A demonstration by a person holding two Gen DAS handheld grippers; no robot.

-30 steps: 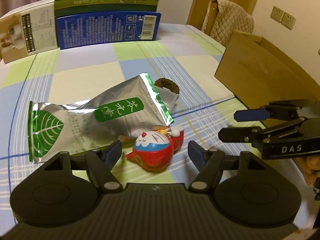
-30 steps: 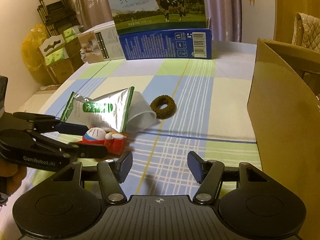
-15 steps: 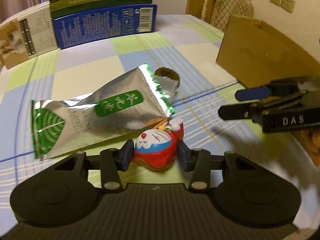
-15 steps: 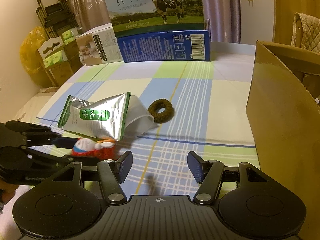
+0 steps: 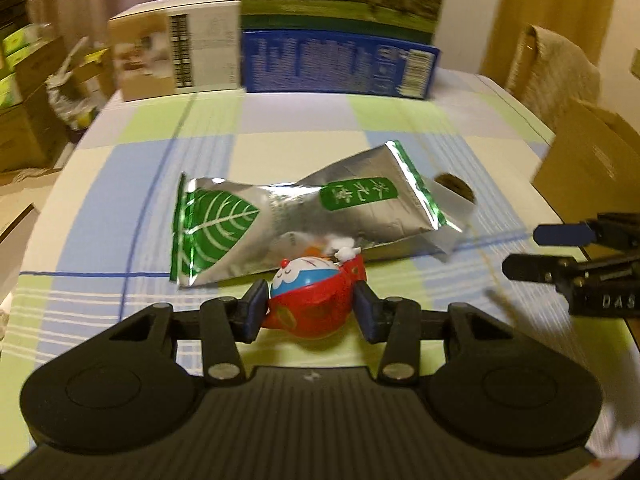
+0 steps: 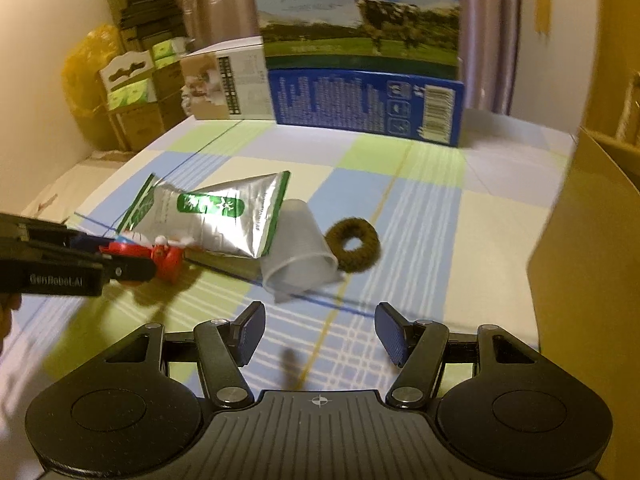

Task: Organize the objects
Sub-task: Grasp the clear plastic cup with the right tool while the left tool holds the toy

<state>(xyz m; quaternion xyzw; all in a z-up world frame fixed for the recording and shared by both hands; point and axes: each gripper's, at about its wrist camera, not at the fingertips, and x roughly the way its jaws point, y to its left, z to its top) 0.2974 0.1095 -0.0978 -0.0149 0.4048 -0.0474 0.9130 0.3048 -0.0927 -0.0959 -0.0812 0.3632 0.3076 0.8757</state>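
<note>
A red and blue cartoon cat toy (image 5: 310, 300) sits between my left gripper's (image 5: 312, 308) pads, which press on both its sides; it seems lifted a little off the cloth. The same toy (image 6: 164, 254) shows at the left of the right wrist view, in the left gripper (image 6: 132, 260). Just behind it lies a silver and green foil pouch (image 5: 304, 216), with a clear plastic cup (image 6: 298, 250) and a brown hair ring (image 6: 354, 244) beside it. My right gripper (image 6: 320, 334) stands open over the checked cloth, nothing between its fingers; it also shows at the right edge (image 5: 560, 252).
A tall cardboard box (image 6: 588, 248) stands open at the right. A blue milk carton box (image 6: 364, 100) and a white box (image 6: 226, 82) stand at the table's far edge. Stacked cartons (image 6: 132, 96) sit on the floor beyond the left edge.
My left gripper moved forward and shut on the cat toy, then swung left with it. The right gripper shifted slightly and rolled, its fingers still apart.
</note>
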